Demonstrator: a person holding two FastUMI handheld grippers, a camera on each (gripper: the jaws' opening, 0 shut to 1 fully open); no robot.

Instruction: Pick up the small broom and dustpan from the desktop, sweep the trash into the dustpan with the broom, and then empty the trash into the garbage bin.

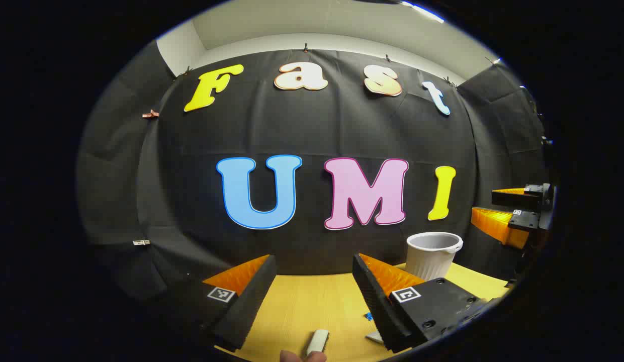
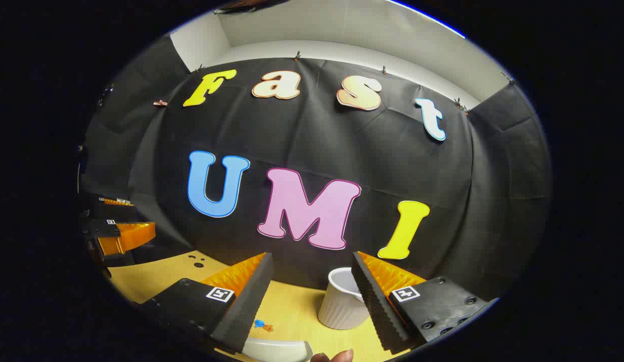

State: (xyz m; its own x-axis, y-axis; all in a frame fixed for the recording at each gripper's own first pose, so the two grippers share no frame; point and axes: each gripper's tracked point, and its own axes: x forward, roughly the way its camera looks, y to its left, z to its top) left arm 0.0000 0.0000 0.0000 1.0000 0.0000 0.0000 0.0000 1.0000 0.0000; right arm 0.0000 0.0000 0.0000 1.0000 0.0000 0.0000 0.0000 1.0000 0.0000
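In the left gripper view my left gripper (image 1: 314, 269) stands open above the wooden desktop (image 1: 301, 306), nothing between its fingers. Below it lie a small white handle-like piece (image 1: 318, 342) and a blue scrap of trash (image 1: 368, 315). The white ribbed garbage bin (image 1: 433, 254) stands at the back right, and farther right hangs the right gripper (image 1: 513, 213). In the right gripper view my right gripper (image 2: 312, 264) is open and empty. Under it sit blue and orange trash scraps (image 2: 261, 325) and a white curved piece, perhaps the dustpan (image 2: 276, 350). The bin (image 2: 339, 304) stands just left of its right finger.
The black cloth wall rises right behind the desktop. The left gripper (image 2: 118, 229) hangs at the far left of the right gripper view, near small dark holes (image 2: 196, 260) in the desktop. A fingertip (image 2: 337, 356) pokes in at the bottom edge.
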